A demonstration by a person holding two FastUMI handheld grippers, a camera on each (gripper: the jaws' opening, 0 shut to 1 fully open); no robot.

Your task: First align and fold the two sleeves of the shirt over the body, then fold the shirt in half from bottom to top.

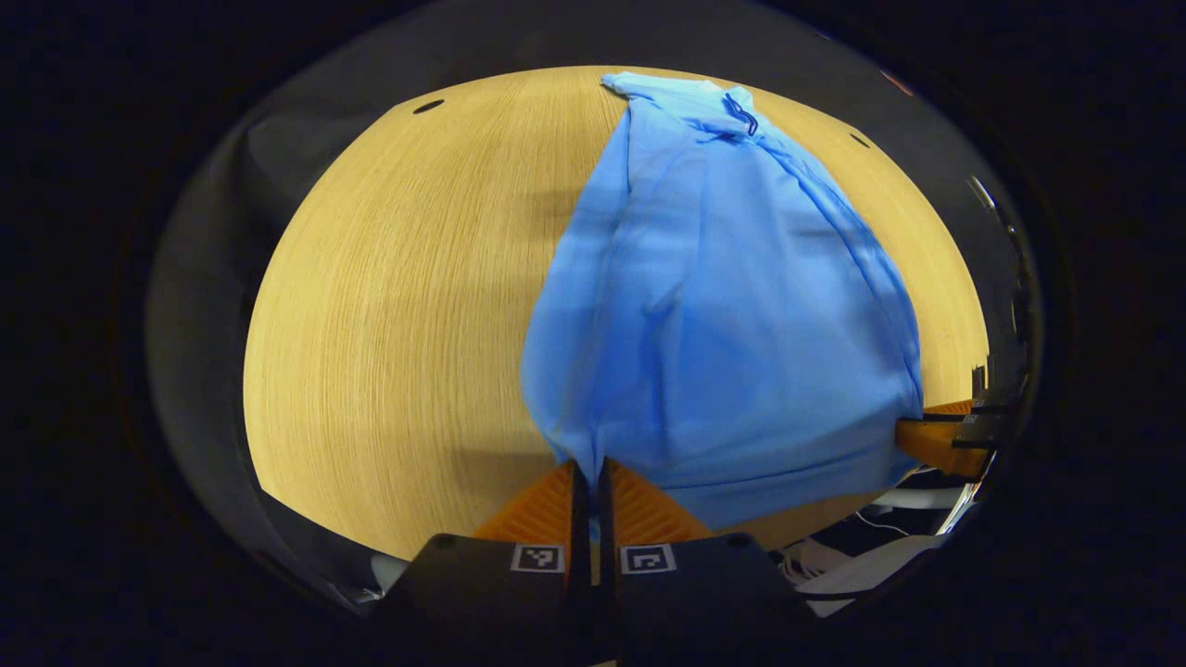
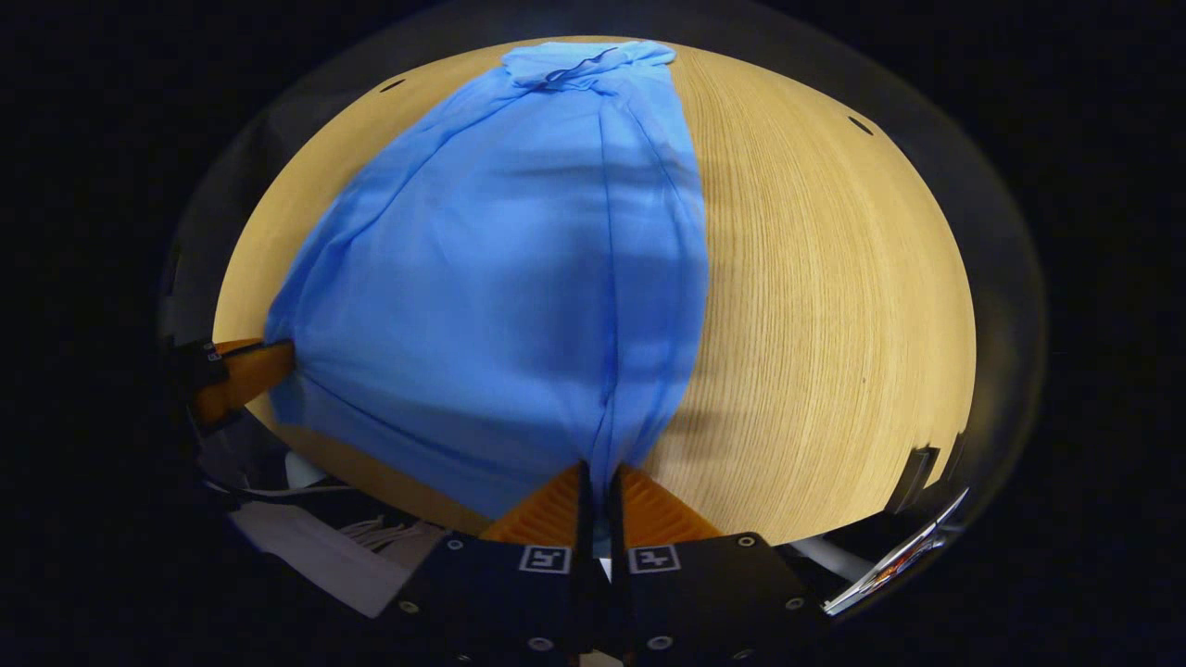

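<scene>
On the wooden counter (image 1: 389,306) the blue shirt (image 1: 723,306) lies stretched lengthwise, collar at the far end. Left tongs (image 1: 589,477) are clenched on its near hem corner, and right tongs (image 2: 600,482) pinch the other near corner, so the hem's lifted a bit between them.

light wooden table (image 1: 389,324), small dark holes (image 1: 428,106) near far edge

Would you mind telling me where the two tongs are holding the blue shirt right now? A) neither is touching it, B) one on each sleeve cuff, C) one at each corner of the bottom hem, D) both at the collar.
C: the left tongs and the right tongs each pinch a corner of the shirt at its near edge, while the collar lies at the far end of the table.
</scene>
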